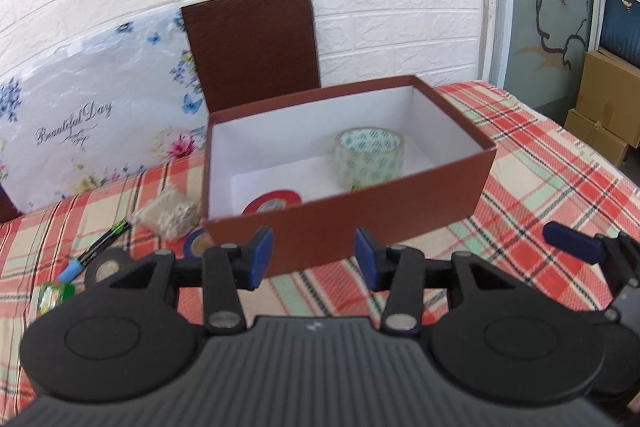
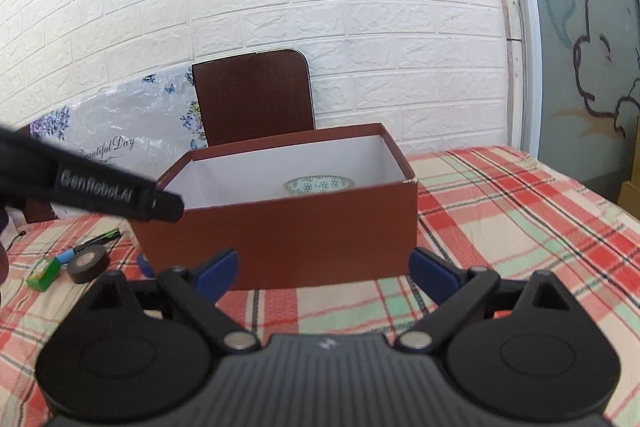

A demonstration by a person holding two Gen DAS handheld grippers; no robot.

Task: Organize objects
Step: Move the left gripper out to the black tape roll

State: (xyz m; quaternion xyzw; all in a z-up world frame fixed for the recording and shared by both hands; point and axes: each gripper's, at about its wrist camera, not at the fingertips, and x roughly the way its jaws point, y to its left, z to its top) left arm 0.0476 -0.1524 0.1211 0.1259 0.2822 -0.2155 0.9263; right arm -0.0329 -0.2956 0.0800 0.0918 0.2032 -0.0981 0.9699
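- The brown box (image 1: 348, 223) stands open on the counter (image 1: 540, 163), which is covered with a red, green and cream checked cloth; the box is white inside.
- A clear roll of tape (image 1: 370, 157) with a green pattern stands inside the box toward its right end.
- A red roll of tape (image 1: 274, 202) lies flat on the box floor by the near wall.
- Left of the box on the cloth lie a small bag of pale bits (image 1: 168, 217), a blue roll of tape (image 1: 196, 245) touching the box's near corner, a black roll of tape (image 2: 87, 262), a pen (image 1: 94, 253) with a light blue end, and a small green packet (image 2: 43, 274).
- The left gripper (image 1: 314, 259) hangs in front of the box's near wall, its jaws partly apart with nothing between them.
- The right gripper (image 2: 324, 269) faces the box's near wall too, jaws wide apart and empty.
- A brown chair back (image 1: 252, 47) rises behind the box against the white brick wall.
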